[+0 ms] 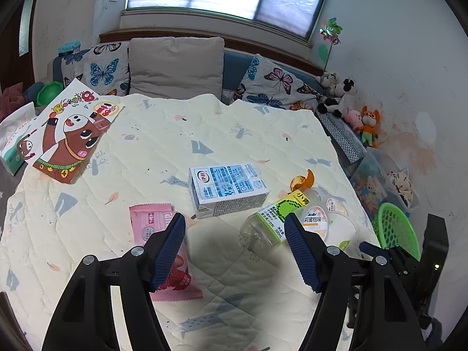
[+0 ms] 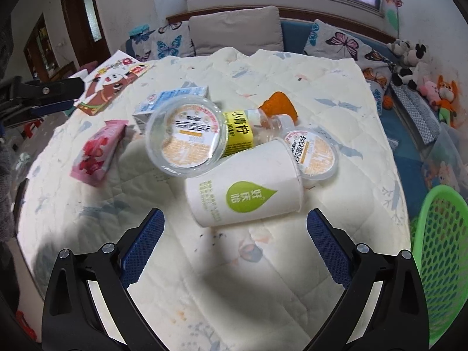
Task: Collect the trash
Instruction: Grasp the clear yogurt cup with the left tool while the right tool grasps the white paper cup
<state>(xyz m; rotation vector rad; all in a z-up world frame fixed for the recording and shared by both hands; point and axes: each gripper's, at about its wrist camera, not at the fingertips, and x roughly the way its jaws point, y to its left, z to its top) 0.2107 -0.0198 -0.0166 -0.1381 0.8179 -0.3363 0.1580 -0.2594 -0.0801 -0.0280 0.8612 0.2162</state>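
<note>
1. Now, left gripper [image 1: 235, 228]: jaws released, nothing between, above pink snack wrapper [image 1: 152, 225] and milk carton [image 1: 228, 188].
2. Right gripper [image 2: 235, 223]: jaws spread, empty, just short of white paper cup [image 2: 248, 187].
3. Bottle [image 2: 242, 130] label reads "300mL"; green basket [image 2: 438, 263] at the quilt's [image 2: 204, 278] right.

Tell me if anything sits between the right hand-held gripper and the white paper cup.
Nothing visible does. The right hand-held gripper is open, and only bare quilt lies between it and the white paper cup lying on its side just ahead.
</note>
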